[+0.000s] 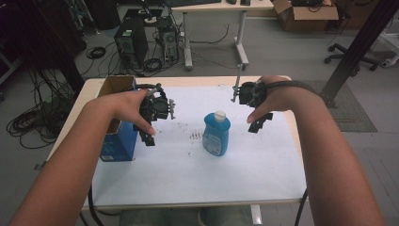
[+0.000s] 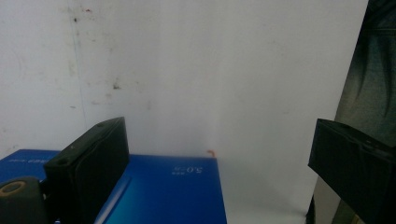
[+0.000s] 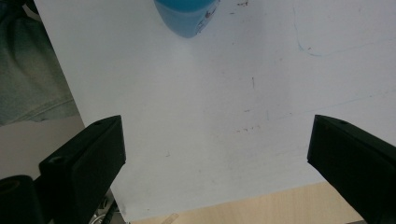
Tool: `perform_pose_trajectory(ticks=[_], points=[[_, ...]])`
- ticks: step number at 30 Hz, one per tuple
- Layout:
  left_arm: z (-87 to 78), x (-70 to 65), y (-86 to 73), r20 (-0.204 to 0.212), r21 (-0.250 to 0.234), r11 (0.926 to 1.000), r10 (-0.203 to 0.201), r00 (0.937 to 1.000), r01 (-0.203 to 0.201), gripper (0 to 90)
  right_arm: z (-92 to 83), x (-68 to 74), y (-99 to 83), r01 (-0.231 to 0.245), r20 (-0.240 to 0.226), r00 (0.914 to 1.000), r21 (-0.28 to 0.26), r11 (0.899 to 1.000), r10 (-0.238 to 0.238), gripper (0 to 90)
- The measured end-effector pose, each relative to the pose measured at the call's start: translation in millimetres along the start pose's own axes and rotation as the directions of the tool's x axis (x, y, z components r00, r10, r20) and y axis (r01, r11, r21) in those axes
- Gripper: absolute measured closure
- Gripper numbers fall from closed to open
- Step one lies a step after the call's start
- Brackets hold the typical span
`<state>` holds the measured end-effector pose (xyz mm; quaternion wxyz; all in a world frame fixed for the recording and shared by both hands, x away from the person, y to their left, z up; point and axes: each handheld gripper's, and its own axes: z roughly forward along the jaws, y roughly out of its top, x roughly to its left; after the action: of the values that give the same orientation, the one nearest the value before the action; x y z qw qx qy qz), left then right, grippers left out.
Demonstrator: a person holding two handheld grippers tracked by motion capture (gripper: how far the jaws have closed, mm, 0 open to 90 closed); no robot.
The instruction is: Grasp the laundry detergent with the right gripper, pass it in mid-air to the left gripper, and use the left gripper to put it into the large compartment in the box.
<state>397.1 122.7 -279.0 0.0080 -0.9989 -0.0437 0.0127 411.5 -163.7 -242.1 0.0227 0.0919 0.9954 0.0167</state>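
Dim room, soft shadows, slightly blurred

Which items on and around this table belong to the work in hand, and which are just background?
In hand:
- blue bottle, upright mid-table, between the two grippers
- blue box, open-topped, beside the left gripper
- right gripper, jaws open, empty

Lying about:
- computer tower on the floor
- cardboard box beyond the far desk
- office chair base

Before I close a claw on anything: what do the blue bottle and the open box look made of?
Blue bottle: likely glossy plastic, translucent blue body, white cap, printed label. Open box: cardboard, brown matte inside, smooth blue printed outside with white lettering.
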Motion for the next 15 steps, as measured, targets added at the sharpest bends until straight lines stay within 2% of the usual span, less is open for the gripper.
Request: perform_pose_trajectory(ticks=[7, 10, 15], points=[[1.3, 2.9, -2.2, 0.003, 0.01, 0.9999, -0.01, 0.9999, 0.01, 5.4, -3.6, 0.1, -0.1, 0.004, 0.008, 1.0, -0.002, 1.0, -0.004, 4.2], [1.0, 2.3, -1.6, 0.004, -0.001, 1.0, -0.004, 1.0, 0.004, 5.4, -4.1, 1.6, -2.3, 0.0, 0.008, 1.0, -0.011, 1.0, 0.0, 4.3], [1.6, 2.7, -1.2, 0.003, 0.001, 1.0, -0.006, 1.0, 0.006, 5.4, -3.3, 5.6, -10.1, -0.029, 0.0, 0.9996, -0.074, 0.997, 0.029, 4.2]])
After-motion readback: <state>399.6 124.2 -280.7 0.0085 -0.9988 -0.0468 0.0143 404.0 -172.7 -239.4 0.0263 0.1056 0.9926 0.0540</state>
